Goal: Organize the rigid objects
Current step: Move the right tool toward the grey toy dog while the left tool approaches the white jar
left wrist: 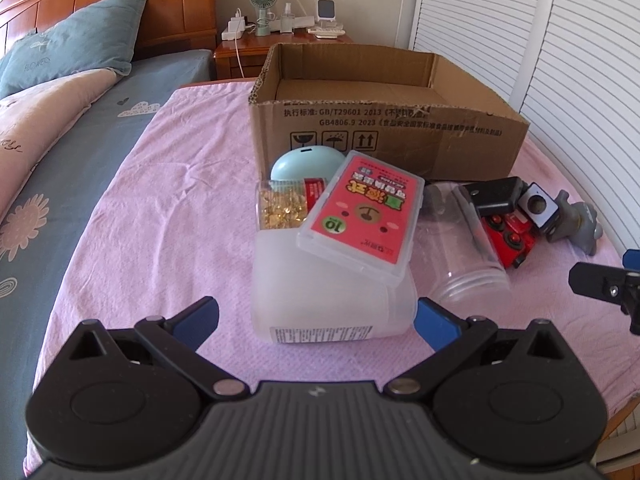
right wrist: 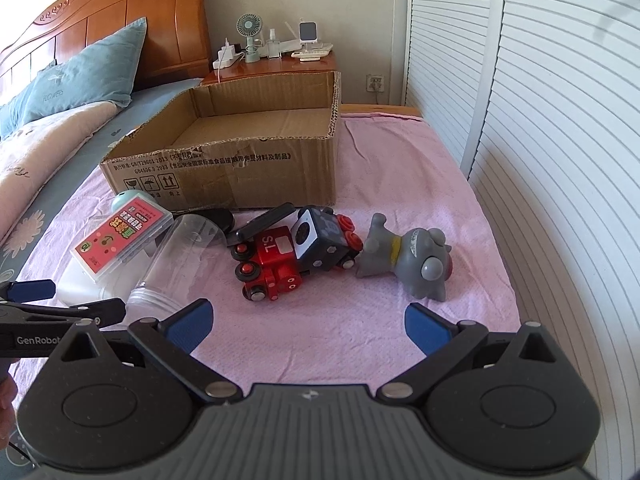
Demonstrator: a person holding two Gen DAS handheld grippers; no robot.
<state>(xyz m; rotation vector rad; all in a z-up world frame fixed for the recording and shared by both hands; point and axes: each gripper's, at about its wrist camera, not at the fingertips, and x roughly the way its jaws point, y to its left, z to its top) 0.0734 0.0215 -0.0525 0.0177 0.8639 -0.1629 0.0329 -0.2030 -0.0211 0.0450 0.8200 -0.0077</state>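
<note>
- The left tool [left wrist: 316,320] stood wide apart and held nothing, with the milky plastic tub [left wrist: 328,300] lying on its side just in front of its tips, well short of the cardboard box [left wrist: 384,136].
- A flat case with a pink label [left wrist: 362,226] leaned tilted on that tub, in front of the box; lifting the tub from under it would likely tip the case off, perhaps onto the clear box of gold pins [left wrist: 280,208] beside it.
- The clear jar [left wrist: 464,248] lay on its side in front of the box; being round and smooth, it could roll on the pink cloth [left wrist: 168,208] or slip from a pinch.
- The right tool [right wrist: 308,320] was also spread wide and empty, near the red toy train [right wrist: 276,264] and the grey toy figure [right wrist: 412,260], both lying in front of the box.
- Readable writing: "GB/T29601 2013" and "GB4806.9 2023" on the box, "10" on the pink label, "S.L" on the train, "GenRobot" on the left tool seen from the right wrist. The Chinese print was too small to read.
</note>
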